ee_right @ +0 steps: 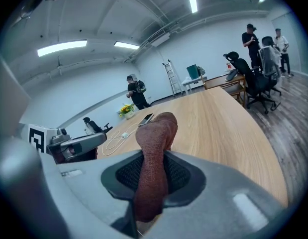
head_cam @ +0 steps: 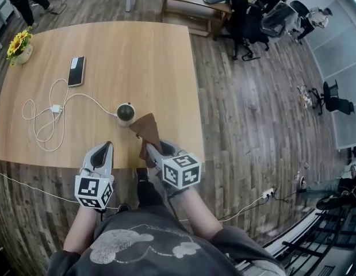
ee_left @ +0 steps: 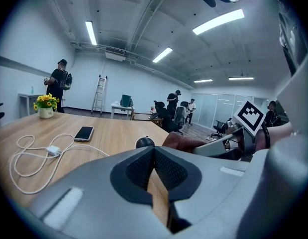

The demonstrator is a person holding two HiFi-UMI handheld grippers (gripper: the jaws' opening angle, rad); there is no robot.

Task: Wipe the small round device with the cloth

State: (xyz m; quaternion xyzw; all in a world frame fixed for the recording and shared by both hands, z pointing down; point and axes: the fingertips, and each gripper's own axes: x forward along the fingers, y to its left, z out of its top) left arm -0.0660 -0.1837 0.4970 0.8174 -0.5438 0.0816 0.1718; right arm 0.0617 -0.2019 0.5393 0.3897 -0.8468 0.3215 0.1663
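Only the head view shows the brown cloth point(head_cam: 148, 128) hanging just beside the small round device point(head_cam: 125, 112), which stands near the bench's point(head_cam: 160, 56) front edge; whether they touch is unclear. The right gripper point(ee_right: 154, 169) view shows its fingers clamped on the cloth, which blocks the device from sight there. The left gripper point(ee_left: 154, 151) view shows its fingers pressed together on nothing, the device apart beyond their tips. At the bench's far left corner, a pot point(head_cam: 23, 55) holds yellow flowers point(head_cam: 18, 42).
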